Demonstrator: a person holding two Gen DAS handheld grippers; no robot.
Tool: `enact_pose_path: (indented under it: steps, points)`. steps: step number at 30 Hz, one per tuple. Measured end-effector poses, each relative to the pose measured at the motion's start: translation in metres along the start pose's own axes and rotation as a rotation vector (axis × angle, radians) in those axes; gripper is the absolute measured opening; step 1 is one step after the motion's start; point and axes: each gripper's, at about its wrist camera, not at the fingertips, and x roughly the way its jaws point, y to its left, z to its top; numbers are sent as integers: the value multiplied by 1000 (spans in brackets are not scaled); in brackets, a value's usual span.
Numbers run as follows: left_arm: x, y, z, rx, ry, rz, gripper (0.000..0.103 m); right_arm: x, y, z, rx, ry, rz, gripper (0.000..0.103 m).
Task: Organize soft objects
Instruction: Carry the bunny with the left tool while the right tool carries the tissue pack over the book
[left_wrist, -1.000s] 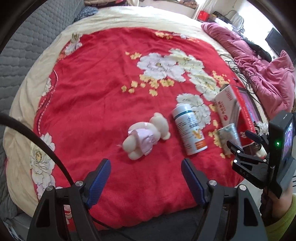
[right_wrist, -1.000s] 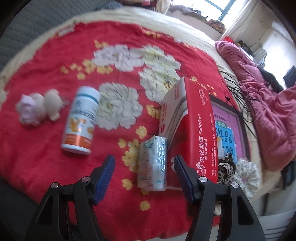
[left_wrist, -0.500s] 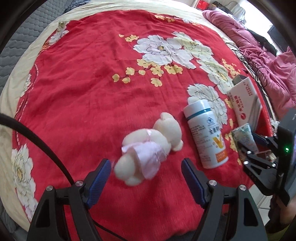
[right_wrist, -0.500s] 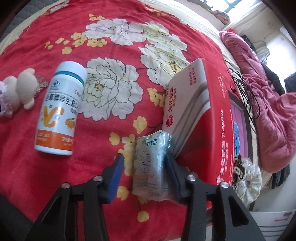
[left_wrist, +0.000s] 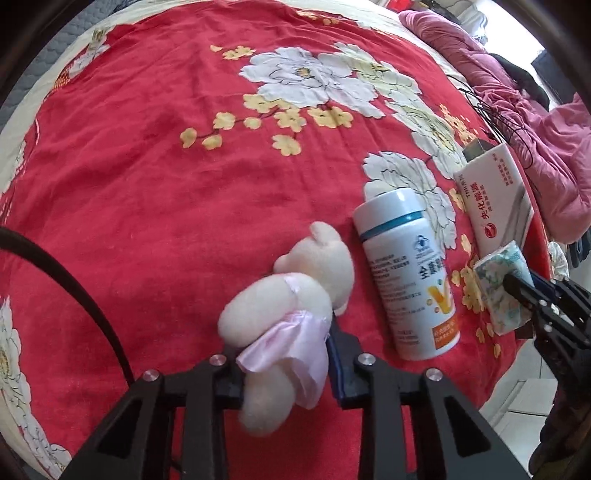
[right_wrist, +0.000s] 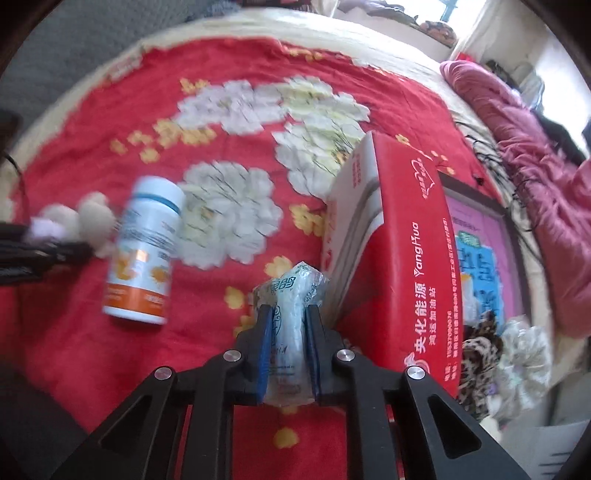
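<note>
I have the left gripper (left_wrist: 284, 354) clamped on the cream plush bear in a pink skirt (left_wrist: 291, 306), the right gripper (right_wrist: 288, 354) on the crinkly tissue packet (right_wrist: 290, 314), both low over the red floral bedspread (left_wrist: 147, 166). Next, I'd judge: lift and group them.

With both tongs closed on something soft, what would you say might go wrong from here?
1. The left tongs pinch the plush bear low, around its pink skirt, so its heavier head may droop or slip out.
2. The bottle lies on its side touching the bear; lifting could set it rolling.
3. The right tongs squeeze the tissue pack right beside the red box, which may get nudged.
</note>
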Motion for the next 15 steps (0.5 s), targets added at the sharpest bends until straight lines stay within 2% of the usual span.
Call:
enact_pose_path:
  steps: [3, 15]
  points:
    - [-12, -9, -1, 8, -22, -20, 30, -16, 1, 0, 0, -33, 16, 17]
    - [-83, -76, -3, 127, -136, -7, 30, -73, -19, 4, 101, -135, 101, 18]
